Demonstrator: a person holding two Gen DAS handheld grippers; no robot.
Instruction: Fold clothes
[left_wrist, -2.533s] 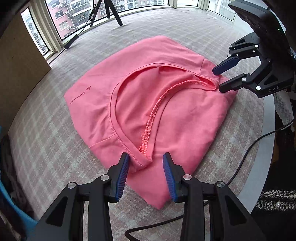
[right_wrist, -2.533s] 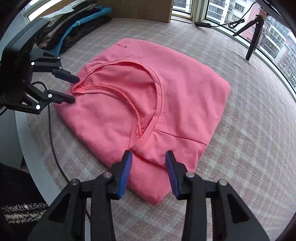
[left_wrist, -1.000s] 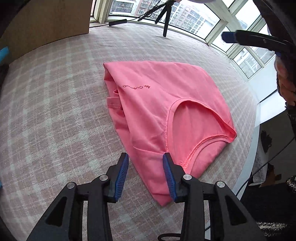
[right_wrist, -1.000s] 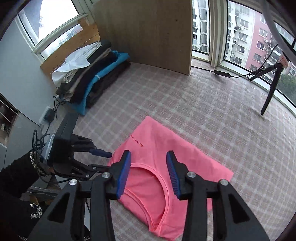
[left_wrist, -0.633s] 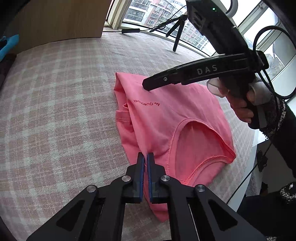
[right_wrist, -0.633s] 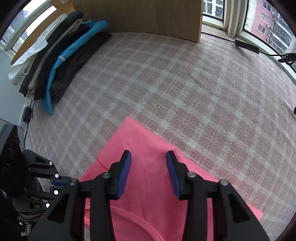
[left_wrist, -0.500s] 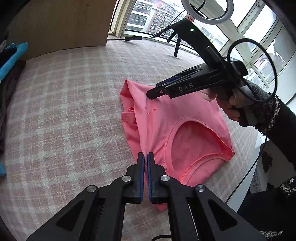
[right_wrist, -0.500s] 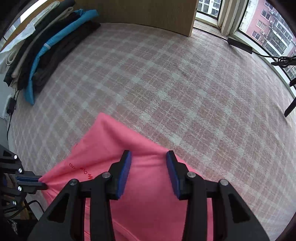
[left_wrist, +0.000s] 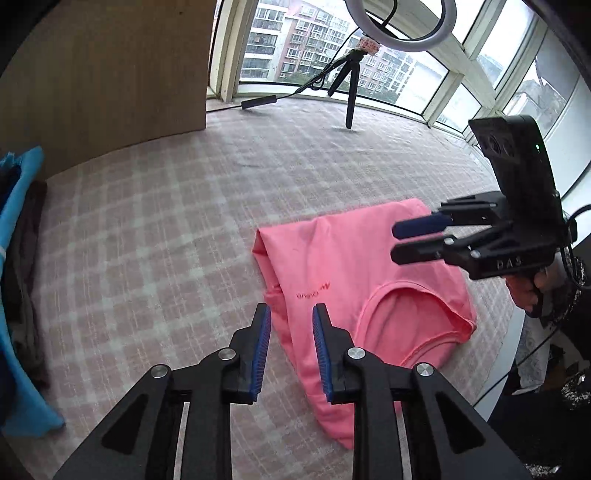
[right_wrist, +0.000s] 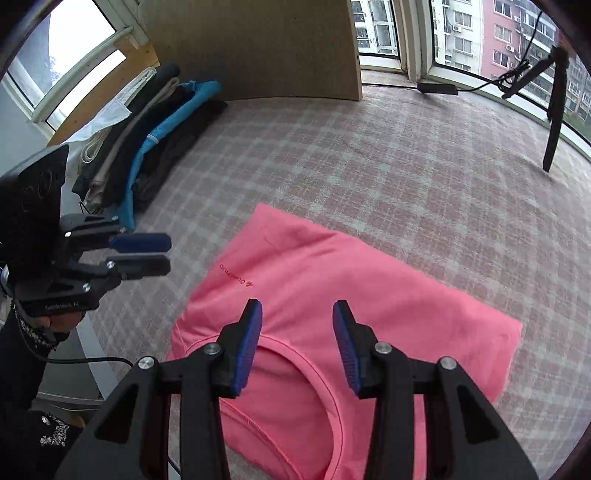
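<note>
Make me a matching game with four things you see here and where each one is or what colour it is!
Things:
1. shirt
2. pile of clothes
3. tripod
4. wooden board

Descriptions:
A. stands by the windows
B. pink, lying folded on the checked cloth
C. brown, upright at the far edge
D. dark and blue, stacked at the side

Pairs: 1-B, 2-D, 3-A, 4-C

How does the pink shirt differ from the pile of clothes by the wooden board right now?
The pink shirt lies alone mid-table, folded flat, logo up; the pile of clothes sits at the table's far edge, several garments stacked. The shirt is one bright colour; the pile mixes blue, black, beige and white. Both rest on the checked tablecloth.
</note>
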